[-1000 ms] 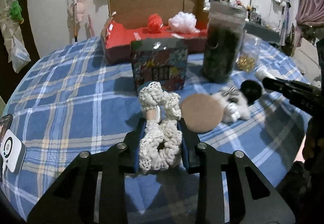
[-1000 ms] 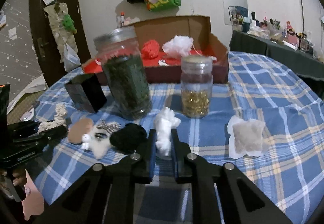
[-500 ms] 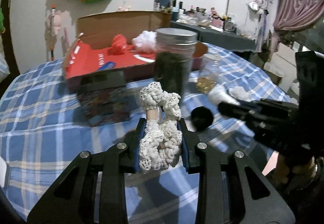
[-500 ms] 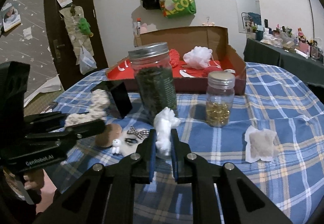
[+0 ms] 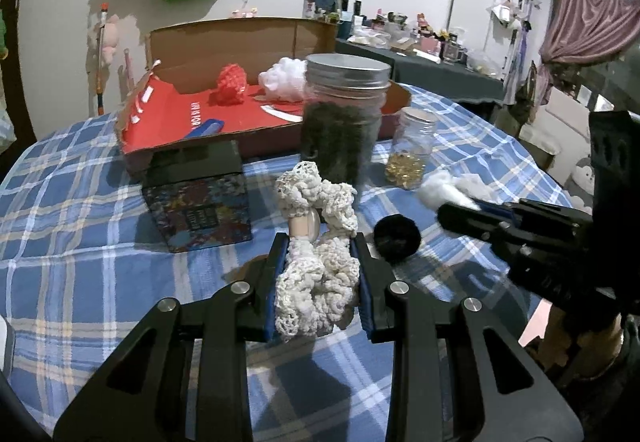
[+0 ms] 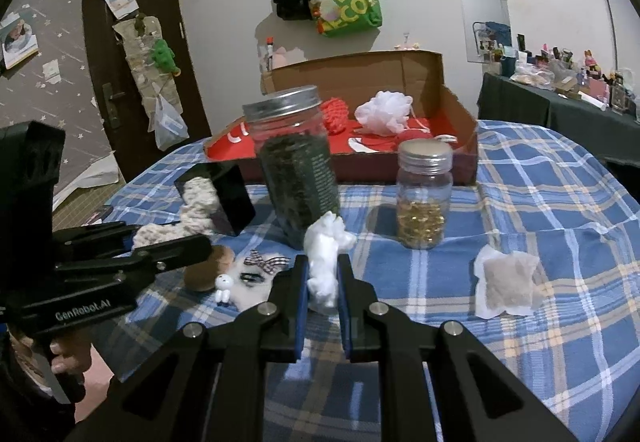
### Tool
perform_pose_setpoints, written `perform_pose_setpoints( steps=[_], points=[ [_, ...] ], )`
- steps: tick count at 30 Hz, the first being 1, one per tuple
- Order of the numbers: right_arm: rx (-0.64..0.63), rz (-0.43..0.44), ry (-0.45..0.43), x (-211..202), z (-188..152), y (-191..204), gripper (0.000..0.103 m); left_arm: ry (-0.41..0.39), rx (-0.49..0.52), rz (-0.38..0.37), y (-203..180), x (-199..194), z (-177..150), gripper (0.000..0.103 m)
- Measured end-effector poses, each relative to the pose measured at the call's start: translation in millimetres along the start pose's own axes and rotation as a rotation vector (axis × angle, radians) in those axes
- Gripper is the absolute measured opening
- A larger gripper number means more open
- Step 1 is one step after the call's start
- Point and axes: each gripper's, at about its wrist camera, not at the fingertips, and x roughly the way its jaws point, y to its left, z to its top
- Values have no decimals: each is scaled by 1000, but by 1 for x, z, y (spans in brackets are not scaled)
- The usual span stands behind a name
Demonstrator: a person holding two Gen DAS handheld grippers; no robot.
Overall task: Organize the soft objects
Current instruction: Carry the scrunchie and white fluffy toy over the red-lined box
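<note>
My left gripper (image 5: 320, 246) is shut on a cream crocheted scrunchie (image 5: 316, 274), held above the blue plaid table; from the right wrist view the same gripper (image 6: 200, 238) and scrunchie (image 6: 188, 218) show at the left. The right gripper (image 6: 323, 262) is shut on a white cotton wad (image 6: 325, 254), which also shows at the right in the left wrist view as cotton wad (image 5: 440, 188). At the back, an open cardboard box (image 5: 192, 122) with a red floor holds a red pom (image 5: 230, 84) and a white puff (image 5: 282, 78). A black pom-pom (image 5: 396, 236) lies on the cloth.
A tall jar of dark contents (image 6: 296, 170), a small jar of golden capsules (image 6: 422, 194) and a black patterned box (image 5: 198, 198) stand before the cardboard box. A cork disc (image 6: 206, 268), bow clip (image 6: 264, 262), small white figure (image 6: 223, 286) and sachet (image 6: 506, 284) lie on the cloth.
The left gripper has lifted and swung right with the scrunchie, bringing the right gripper into its view. The right gripper has tilted up a little, still holding the cotton.
</note>
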Motion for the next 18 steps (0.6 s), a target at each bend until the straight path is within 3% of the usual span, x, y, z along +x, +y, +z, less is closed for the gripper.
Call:
perform_pose_setpoints(
  steps=[18],
  points=[
    [39,-92,-56,-18,32,-39,15,-27,-50,76,45,-22,26,28]
  ],
)
